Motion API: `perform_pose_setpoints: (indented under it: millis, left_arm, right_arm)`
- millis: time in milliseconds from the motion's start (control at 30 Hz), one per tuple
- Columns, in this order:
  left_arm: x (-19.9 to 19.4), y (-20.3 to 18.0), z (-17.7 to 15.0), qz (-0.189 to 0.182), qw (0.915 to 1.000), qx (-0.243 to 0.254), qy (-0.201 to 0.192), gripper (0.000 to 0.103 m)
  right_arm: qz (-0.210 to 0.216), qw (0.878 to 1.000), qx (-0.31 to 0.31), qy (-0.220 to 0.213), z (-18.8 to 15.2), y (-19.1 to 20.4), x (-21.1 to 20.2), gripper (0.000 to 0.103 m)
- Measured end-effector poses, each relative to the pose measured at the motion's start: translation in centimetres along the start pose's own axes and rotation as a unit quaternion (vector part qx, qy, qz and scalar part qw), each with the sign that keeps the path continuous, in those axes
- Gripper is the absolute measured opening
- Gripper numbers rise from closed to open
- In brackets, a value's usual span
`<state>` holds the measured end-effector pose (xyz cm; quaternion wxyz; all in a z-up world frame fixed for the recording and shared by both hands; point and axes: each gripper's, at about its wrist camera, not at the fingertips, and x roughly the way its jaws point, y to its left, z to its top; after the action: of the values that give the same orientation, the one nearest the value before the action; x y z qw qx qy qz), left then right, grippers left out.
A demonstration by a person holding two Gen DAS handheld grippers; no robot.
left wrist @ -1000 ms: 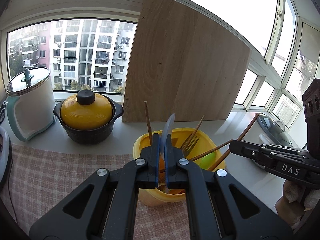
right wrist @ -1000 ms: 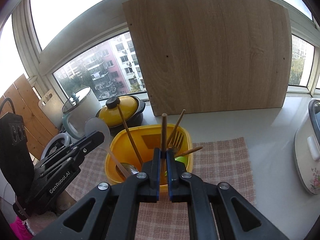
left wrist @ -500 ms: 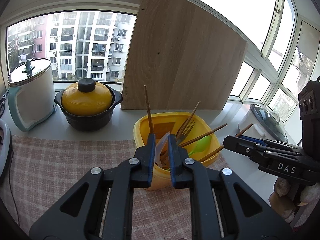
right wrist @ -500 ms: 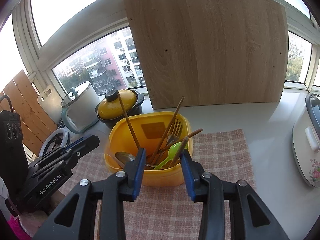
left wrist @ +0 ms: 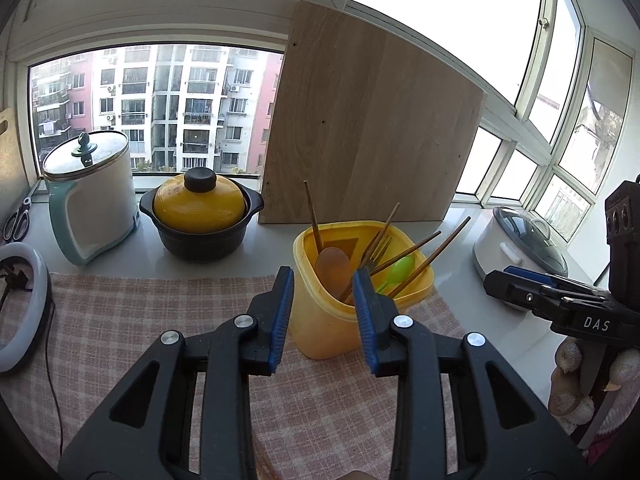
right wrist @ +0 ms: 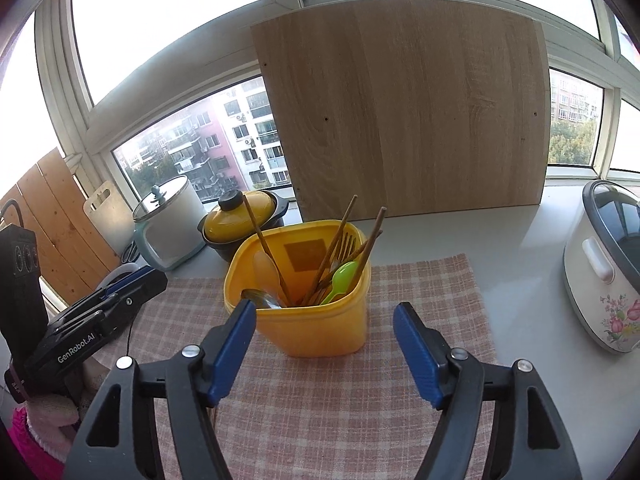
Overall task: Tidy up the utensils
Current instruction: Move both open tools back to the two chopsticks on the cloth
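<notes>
Nearest in the left wrist view, the left gripper [left wrist: 323,312] hangs over the checked cloth [left wrist: 120,320], and its jaws have just been opening: they stand a little apart with nothing between them, and the near wall of the yellow tub [left wrist: 336,332] shows through the gap without touching either blue pad. In the right wrist view the right gripper [right wrist: 325,344] has also just been opening; its jaws stand wide apart and empty, short of the tub [right wrist: 316,328] on the near side. The tub stands upright on the cloth [right wrist: 360,400], which lies on a pale counter [right wrist: 520,240]. The utensils stand inside the tub: a pale plastic spoon [left wrist: 333,266] against its left side, a metal spoon [right wrist: 260,299] low at the near left, a green spoon [right wrist: 342,274] at the right, a fork [right wrist: 345,246] with tines up, and 4 wooden chopsticks [right wrist: 366,246] leaning out over the rim, 1 to the left and the others to the right. Each view catches the other gripper at its edge, held in a gloved hand [left wrist: 576,384]. Beyond the tub on the left sit a dark pot with a yellow lid [left wrist: 200,216] and a white kettle with a glass lid [left wrist: 90,192], side by side on the counter. At the right edge stands a white rice cooker [right wrist: 600,280] with a flower print. Farthest back, a big wooden board [right wrist: 416,116] leans upright against the window [left wrist: 160,104].
</notes>
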<state>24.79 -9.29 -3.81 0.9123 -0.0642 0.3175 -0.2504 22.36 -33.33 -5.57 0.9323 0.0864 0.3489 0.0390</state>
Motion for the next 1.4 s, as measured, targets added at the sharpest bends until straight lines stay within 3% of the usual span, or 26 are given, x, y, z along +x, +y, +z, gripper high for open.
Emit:
perform_pose_setpoints:
  millis: [133, 333, 567, 733, 967, 1133, 1200, 1400]
  left_arm:
    - [-1.2, 0.9, -1.2, 0.011, 0.9997, 0.007, 0.018, 0.030]
    - [-2.7, 3.0, -3.9, 0.036, 0.9976, 0.012, 0.057, 0.030]
    - [-2.6, 6.0, -8.1, 0.055, 0.9900, -0.022, 0.128, 0.030]
    - [-1.4, 6.8, -11.5, 0.055, 0.9805, -0.043, 0.183, 0.030]
    - [0.5, 6.1, -14.1, 0.061, 0.9708, -0.045, 0.228, 0.030]
    - [1.6, 5.7, -15.0, 0.070, 0.9659, -0.050, 0.244, 0.029]
    - [2.0, 5.8, -15.2, 0.073, 0.9640, -0.060, 0.248, 0.022]
    - [2.9, 5.8, -15.6, 0.068, 0.9617, -0.083, 0.252, 0.020]
  right_arm:
    - [0.008, 1.000, 0.001, -0.011, -1.1, 0.0, -1.1, 0.088]
    - [0.020, 1.000, -0.010, -0.012, -3.4, 0.5, -1.9, 0.089]
    - [0.018, 1.000, -0.017, -0.013, -6.6, 1.1, -2.1, 0.099]
    - [0.018, 1.000, -0.023, 0.003, -8.1, 1.0, -1.8, 0.099]
    - [0.022, 0.999, -0.023, 0.036, -9.8, 0.8, -1.5, 0.097]
    - [0.020, 0.998, -0.017, 0.053, -10.7, 0.3, -1.1, 0.092]
    - [0.022, 0.998, -0.010, 0.059, -11.0, 0.1, -1.0, 0.087]
    - [0.024, 0.997, 0.000, 0.076, -11.5, -0.9, -0.4, 0.079]
